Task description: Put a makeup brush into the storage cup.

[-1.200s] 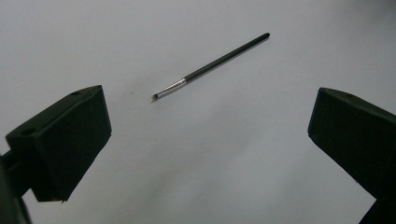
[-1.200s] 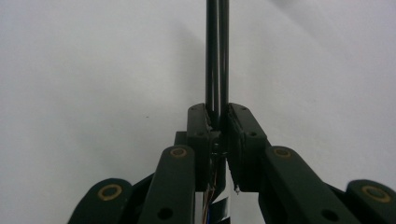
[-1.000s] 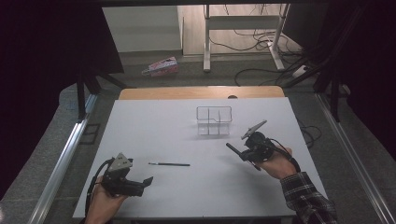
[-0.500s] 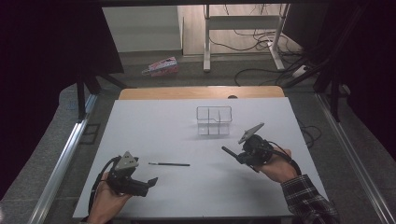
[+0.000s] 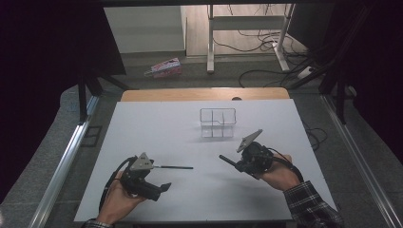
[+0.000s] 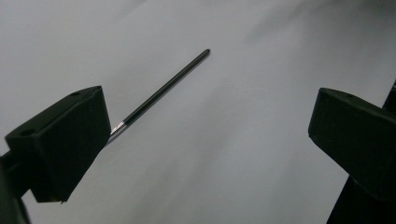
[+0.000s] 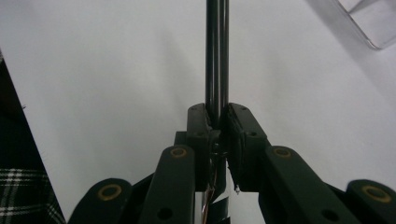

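On the white table (image 5: 157, 128) lies a thin black stick (image 5: 174, 167) with a silver band near one end; the same stick (image 6: 163, 86) runs up past the left jaw in the left gripper view. My left gripper (image 5: 160, 188) sits just near of it, and this left gripper (image 6: 208, 116) stands open with bare table between the jaws. My right gripper (image 5: 236, 165) is shut on a black rod (image 5: 226, 159) that points left. In the right gripper view, the right gripper (image 7: 217, 119) pinches that rod (image 7: 217, 51). A clear compartment box (image 5: 217, 122) stands farther back.
The clear box's corner (image 7: 369, 23) lies up and right of the held rod. A wooden strip (image 5: 204, 93) borders the far table edge. On the floor beyond are a pink packet (image 5: 164, 67), cables (image 5: 266, 52) and a stand's legs (image 5: 210, 42). Metal rails (image 5: 62, 161) flank the table.
My left hand has slid right, closer to the stick on the table. My right hand has drifted toward the near edge with the rod still gripped.
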Available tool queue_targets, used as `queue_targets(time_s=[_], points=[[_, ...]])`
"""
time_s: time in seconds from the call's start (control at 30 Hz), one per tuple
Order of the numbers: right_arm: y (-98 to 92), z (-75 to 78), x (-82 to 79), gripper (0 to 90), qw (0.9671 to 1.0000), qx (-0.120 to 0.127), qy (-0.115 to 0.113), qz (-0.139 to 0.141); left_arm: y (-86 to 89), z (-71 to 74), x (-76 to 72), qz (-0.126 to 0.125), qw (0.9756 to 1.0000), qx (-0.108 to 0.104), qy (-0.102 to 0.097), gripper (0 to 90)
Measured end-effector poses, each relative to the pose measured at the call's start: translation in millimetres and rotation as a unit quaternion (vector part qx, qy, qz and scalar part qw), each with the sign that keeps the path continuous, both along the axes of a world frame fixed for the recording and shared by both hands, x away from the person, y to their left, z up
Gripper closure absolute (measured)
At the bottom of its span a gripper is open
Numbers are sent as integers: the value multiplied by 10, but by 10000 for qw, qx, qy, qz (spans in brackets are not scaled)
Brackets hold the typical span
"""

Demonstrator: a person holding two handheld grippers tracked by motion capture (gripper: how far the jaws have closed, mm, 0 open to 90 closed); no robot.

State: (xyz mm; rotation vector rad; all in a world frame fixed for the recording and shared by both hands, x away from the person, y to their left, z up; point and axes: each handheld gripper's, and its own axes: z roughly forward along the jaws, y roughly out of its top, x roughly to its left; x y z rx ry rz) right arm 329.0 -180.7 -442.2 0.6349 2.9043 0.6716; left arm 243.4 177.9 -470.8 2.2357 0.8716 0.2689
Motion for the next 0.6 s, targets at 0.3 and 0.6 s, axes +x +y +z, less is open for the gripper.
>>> queue_targets(time_s=[0.3, 0.6], points=[[133, 19, -56, 793, 9997, -85, -41, 227, -256, 42, 103, -402, 9991, 89, -37, 0], [250, 54, -86, 793, 9991, -84, 3, 408, -497, 50, 234, -616, 9980, 131, -100, 0]])
